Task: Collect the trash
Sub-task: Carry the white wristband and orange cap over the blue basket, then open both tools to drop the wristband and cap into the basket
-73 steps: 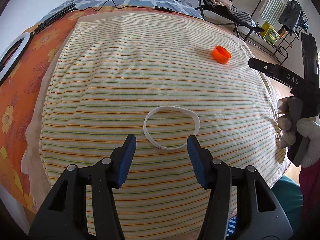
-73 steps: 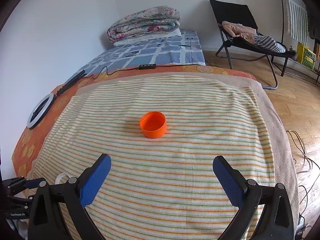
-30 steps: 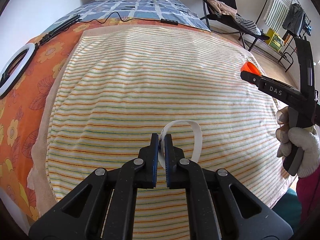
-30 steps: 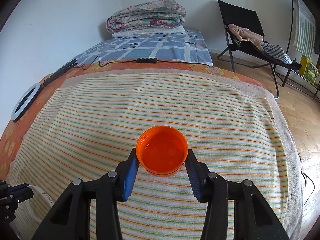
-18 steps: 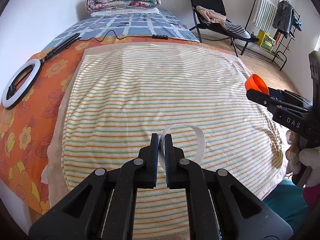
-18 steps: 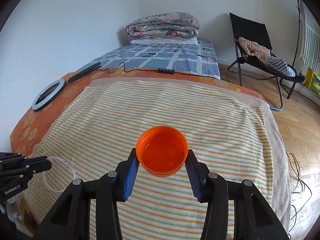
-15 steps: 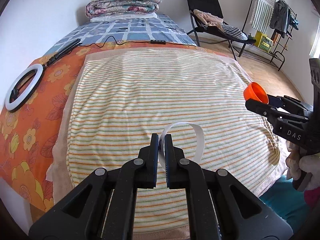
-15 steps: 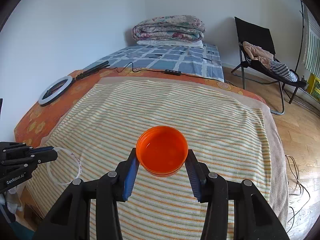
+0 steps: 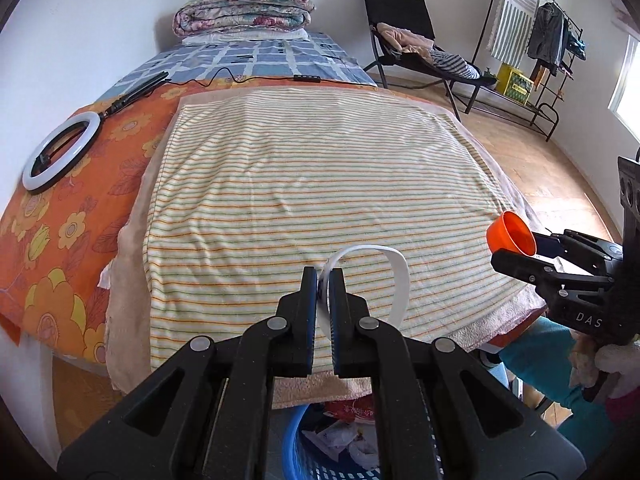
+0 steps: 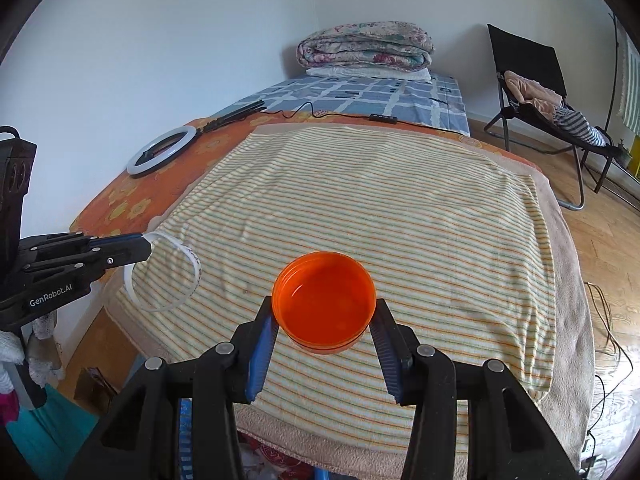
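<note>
Left wrist view: above the bed's striped towel (image 9: 320, 168), the left gripper (image 9: 324, 280) pinches a white plastic ring (image 9: 394, 276), its near arc hidden between closed jaws; a blue basket (image 9: 292, 448) below is cut off.

Right wrist view: the right gripper (image 10: 324, 320) clamps an orange cap (image 10: 324, 304) over the towel's near edge.

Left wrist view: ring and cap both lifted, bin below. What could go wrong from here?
1. The left gripper pinches the white plastic ring only at one thin edge; the loop hangs free and could slip or twist out.
2. The right gripper holds the orange cap by its round rim, so it may squirt out if the squeeze eases.
3. Only part of the blue basket shows under the bed's edge; releasing early could land the items on the striped towel or the floor.
</note>
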`<state>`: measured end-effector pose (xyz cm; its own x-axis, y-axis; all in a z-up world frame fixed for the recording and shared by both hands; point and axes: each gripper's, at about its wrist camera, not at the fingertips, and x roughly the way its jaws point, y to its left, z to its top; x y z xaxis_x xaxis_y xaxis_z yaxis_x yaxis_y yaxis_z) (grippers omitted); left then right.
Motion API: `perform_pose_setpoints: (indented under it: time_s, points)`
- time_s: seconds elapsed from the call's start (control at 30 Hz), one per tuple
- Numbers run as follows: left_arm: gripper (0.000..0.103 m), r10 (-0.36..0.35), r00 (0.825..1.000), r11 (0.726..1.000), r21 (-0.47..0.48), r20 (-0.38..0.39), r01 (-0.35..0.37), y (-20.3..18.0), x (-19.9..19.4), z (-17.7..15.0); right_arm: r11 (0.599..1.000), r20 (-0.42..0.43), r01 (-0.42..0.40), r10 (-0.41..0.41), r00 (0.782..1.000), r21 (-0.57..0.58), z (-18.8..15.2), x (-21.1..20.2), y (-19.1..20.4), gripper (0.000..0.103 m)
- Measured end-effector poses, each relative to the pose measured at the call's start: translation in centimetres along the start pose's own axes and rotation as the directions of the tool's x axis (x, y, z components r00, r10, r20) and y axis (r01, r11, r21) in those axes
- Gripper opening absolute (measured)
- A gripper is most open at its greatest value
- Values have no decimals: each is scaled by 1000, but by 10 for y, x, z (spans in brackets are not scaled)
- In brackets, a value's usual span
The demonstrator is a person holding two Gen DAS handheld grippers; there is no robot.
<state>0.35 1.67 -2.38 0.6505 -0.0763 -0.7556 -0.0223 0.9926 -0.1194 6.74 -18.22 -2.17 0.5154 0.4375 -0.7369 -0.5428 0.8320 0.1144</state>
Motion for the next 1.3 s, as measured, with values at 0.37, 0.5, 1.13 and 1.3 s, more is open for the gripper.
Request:
perform_pose_setpoints:
  time_s: [0.37, 0.5, 1.13, 1.3]
  points:
    - [4, -8, 998, 1000, -5, -57, 8, -6, -8, -58, 1000, -43, -11, 11, 999, 7, -67, -27, 17, 48]
    - [4, -8, 997, 1000, -10, -82, 8, -7, -9, -79, 1000, -60, -27, 27, 998, 7, -86, -30, 24, 48]
    - [4, -12, 985, 1000, 25, -175, 17, -23, 7, -124, 996, -171, -85, 81, 982, -18, -141, -14, 54, 48]
    - [4, -9, 982, 999, 35, -186, 16, -26, 11, -127, 996, -200, -87, 81, 977, -23, -149, -8, 54, 48]
